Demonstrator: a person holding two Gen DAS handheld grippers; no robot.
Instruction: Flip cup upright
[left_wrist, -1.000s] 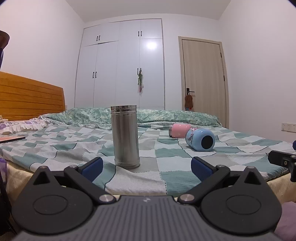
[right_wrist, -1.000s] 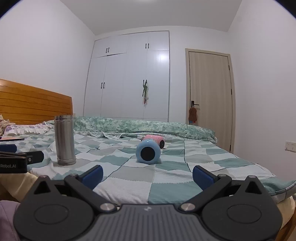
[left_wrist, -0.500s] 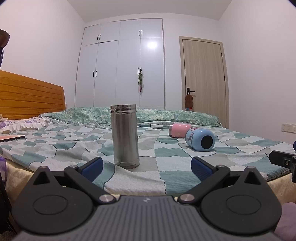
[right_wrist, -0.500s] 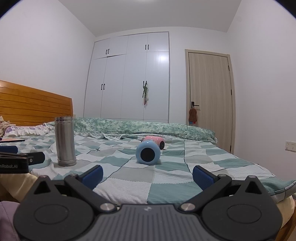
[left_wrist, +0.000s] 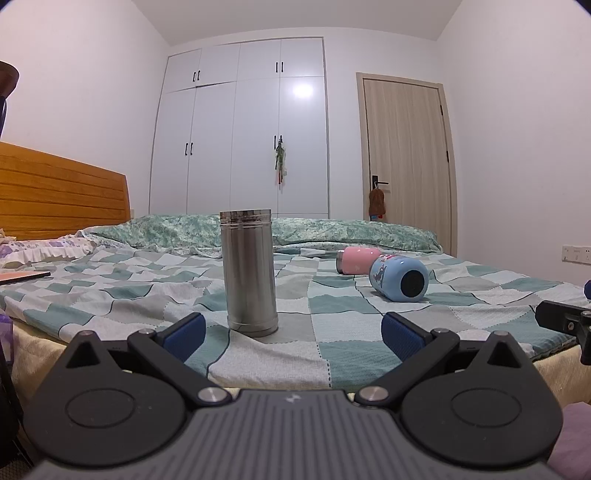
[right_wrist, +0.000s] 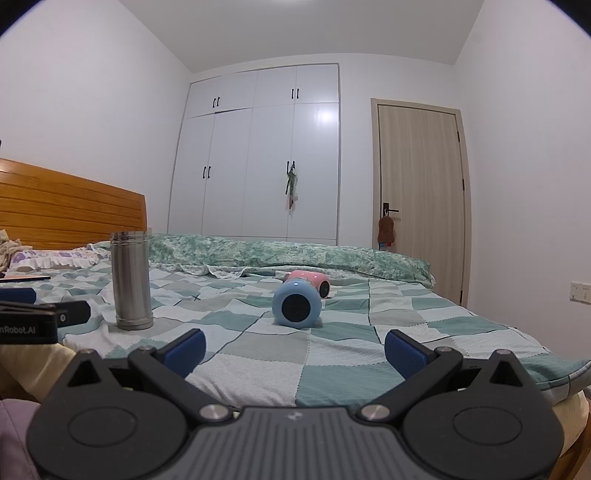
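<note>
Right wrist view is showing the right tool (right_wrist: 293, 349) hovering at the near edge of the bed (right_wrist: 258, 369), its blue pads standing wide apart and holding nothing. Straight ahead, the blue cup (right_wrist: 296, 308) is lying on its side on the checked quilt, one round end facing the camera; the pink cup (right_wrist: 309, 280) is lying just behind it, seemingly touching. To the left, the steel cup (right_wrist: 131, 280) is already standing upright. The left tool (left_wrist: 291, 338) is likewise sitting with its fingers spread and empty, pointing roughly at the steel cup (left_wrist: 249, 280), with the blue cup (left_wrist: 399, 277) and pink cup (left_wrist: 356, 259) off to its right.

Counting: three cups, one standing, two lying; two tools.

The blue cup is looking rigid, smooth and probably light, so it is likely to roll on the soft quilt when nudged. Gripping across its round body near the middle, pads on opposite sides, seems safest before tipping it up.
</note>
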